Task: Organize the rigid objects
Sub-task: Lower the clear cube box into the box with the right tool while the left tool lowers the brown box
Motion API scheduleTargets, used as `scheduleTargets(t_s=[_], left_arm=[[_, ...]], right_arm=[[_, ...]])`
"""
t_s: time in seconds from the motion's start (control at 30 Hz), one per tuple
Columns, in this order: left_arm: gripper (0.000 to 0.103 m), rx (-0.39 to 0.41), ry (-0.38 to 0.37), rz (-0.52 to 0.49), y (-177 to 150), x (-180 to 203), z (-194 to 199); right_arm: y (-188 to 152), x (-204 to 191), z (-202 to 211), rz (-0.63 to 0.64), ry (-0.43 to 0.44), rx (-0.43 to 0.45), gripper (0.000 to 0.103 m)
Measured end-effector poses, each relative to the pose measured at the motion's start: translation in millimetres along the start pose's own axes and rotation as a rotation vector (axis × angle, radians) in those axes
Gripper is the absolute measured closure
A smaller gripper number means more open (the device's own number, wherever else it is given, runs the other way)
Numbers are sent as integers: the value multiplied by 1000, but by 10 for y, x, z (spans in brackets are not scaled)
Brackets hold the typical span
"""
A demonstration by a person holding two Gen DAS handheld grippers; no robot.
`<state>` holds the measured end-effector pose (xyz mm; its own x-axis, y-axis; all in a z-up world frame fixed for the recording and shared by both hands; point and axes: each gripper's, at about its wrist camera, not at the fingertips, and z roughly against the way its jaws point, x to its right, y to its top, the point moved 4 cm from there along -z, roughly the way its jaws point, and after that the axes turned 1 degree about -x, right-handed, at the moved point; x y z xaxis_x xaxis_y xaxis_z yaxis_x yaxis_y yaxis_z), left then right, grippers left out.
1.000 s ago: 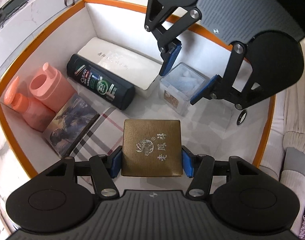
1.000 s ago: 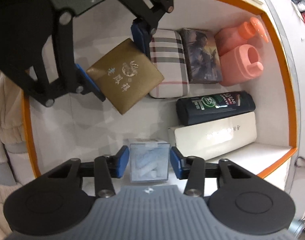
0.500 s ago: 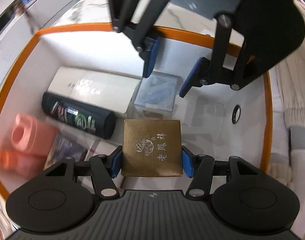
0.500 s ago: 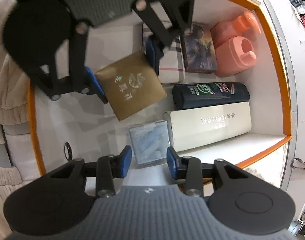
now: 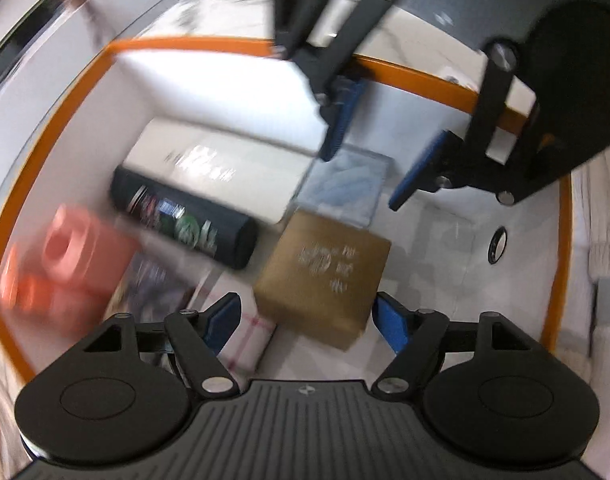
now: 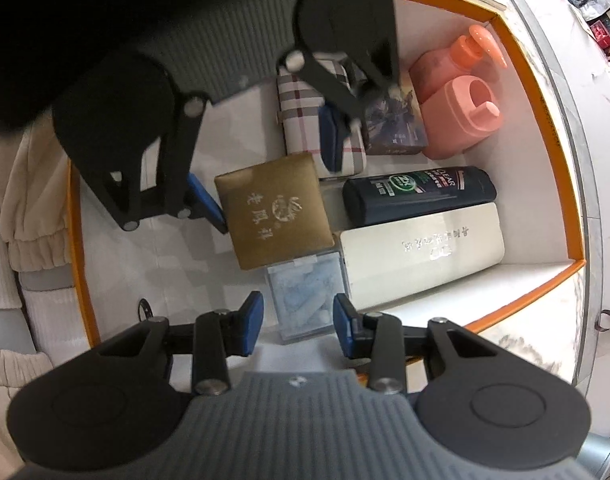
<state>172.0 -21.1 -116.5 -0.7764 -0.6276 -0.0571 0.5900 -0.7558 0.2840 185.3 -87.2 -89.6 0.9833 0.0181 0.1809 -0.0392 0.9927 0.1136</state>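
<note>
Left gripper (image 5: 303, 318) jaws were opening, pads clear of gold box (image 5: 325, 276) they had clamped a second earlier; box lay just ahead, in orange-rimmed bin (image 5: 209, 45). Placement judged done. Right gripper (image 6: 297, 322) stood apart, astride clear box (image 6: 303, 296), not pressing.

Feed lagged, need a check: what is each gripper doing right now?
Left gripper: jaws opening, gold box released.
Right gripper: open around the clear box, not gripping.
</note>
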Motion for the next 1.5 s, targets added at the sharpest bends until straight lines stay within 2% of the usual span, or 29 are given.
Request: scheduleTargets(t_s=[0.07,0.13,0.17,0.27,0.53,0.7,0.87,1.03,1.13,1.23,1.4,1.5], left_arm=[[24,3,-33,88,-44,-18,55],[38,21,-88,146,-111,-93,85],[42,25,-105,170,-111,-97,75],[53,28,-102,199,-113,-123,28],[58,21,-133,220,-58,-111,-80],[59,18,-214,308,40,-177,-155],[59,17,-209,271,63,-127,-136],[59,23,-185,261,-5,-141,-56],[59,39,-180,273,-43,-163,-10],[59,54,-175,282,-66,-166,9],[59,77,-177,296,-97,-182,31],[59,81,-164,305,-115,-201,7]], right_arm=[[-6,-14,6,-4,-4,8,64],[-11,-32,11,-5,-8,11,64],[-12,-35,22,-6,-10,12,64],[-13,-37,25,-11,-11,11,64],[-42,-80,54,5,5,7,64],[-37,-53,-3,1,8,-15,64],[25,-71,33,4,8,14,62],[109,-39,69,-26,23,67,48],[163,-81,27,-14,6,84,43],[208,-111,-19,-1,-8,100,41],[283,-89,-101,1,18,102,38],[314,-97,-154,-2,28,89,41]])
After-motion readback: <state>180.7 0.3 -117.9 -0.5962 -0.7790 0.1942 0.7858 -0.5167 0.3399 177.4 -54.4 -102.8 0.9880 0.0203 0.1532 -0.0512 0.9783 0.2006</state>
